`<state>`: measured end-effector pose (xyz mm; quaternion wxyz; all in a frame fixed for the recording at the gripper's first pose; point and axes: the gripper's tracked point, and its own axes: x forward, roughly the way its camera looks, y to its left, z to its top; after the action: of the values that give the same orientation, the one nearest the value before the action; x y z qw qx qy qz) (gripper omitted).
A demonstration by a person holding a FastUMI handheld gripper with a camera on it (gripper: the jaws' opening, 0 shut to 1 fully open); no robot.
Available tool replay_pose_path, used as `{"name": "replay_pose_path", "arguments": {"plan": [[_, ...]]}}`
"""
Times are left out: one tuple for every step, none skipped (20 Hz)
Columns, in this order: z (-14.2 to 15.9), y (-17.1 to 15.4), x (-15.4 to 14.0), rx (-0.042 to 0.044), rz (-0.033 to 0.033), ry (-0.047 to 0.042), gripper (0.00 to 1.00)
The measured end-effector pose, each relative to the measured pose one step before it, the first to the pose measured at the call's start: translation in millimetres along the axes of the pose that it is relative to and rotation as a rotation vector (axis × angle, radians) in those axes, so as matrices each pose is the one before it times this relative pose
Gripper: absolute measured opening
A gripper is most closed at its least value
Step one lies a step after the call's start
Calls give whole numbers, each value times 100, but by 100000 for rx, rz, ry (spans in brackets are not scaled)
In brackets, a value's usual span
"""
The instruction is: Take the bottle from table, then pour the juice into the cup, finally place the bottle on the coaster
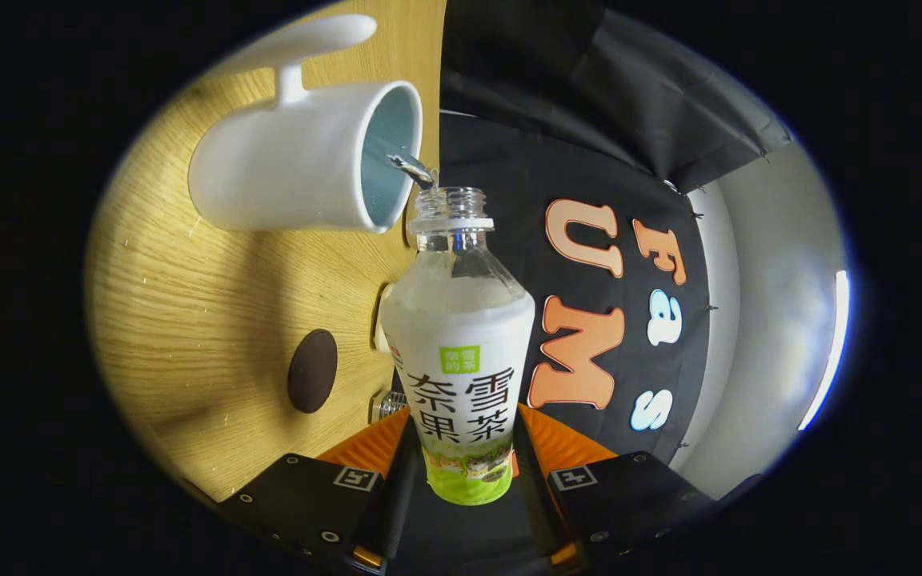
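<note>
Between the two fingers of the gripper (461, 472), at the bottom centre of the frame, a plastic bottle (461, 352) is clamped, both fingers pressing on its labelled lower body from either side. Its neck points away from the fingers toward the upper middle of the frame, cap off, the threaded mouth open. A thin stream of clear liquid (413, 168) leaves that mouth and crosses into the white cup (301, 164), which fills the upper left of the frame, its blue-tinted inside turned toward the bottle and its handle toward the top edge. The bottle's mouth sits just beside the cup's rim, not clearly touching it. A wooden table (189, 304) spreads across the left half of the frame. On it, left of the bottle's body, lies a dark round coaster (313, 370), well apart from the cup. A pale round object peeks out just behind the bottle's shoulder, too hidden to identify, and a small metallic item near the left finger is equally unclear
</note>
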<state>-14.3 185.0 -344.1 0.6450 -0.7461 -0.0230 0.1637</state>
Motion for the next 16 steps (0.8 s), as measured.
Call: {"name": "replay_pose_path", "arguments": {"plan": [[112, -68, -18, -444, -371, -30, 63], [-37, -138, 189, -539, -440, -130, 63], [63, -32, -55, -574, -525, -204, 63], [166, -219, -107, -558, -616, -195, 63], [80, -206, -60, -419, -298, -144, 63], [-96, -130, -98, -228, -315, 37, 63], [-5, -31, 48, -235, -67, -97, 63], [-18, 27, -92, -546, -245, -11, 63], [-42, -151, 97, -754, -298, -153, 63], [14, -169, -39, -669, -459, -167, 63], [-73, -208, 85, -768, -268, -282, 63], [31, -187, 28, -665, -514, -299, 63], [-54, -168, 105, -622, -253, -128, 63], [6, -28, -14, -516, -179, -220, 63], [64, 8, -70, -578, 69, -155, 63], [-3, -33, 55, -579, -36, -176, 63]]}}
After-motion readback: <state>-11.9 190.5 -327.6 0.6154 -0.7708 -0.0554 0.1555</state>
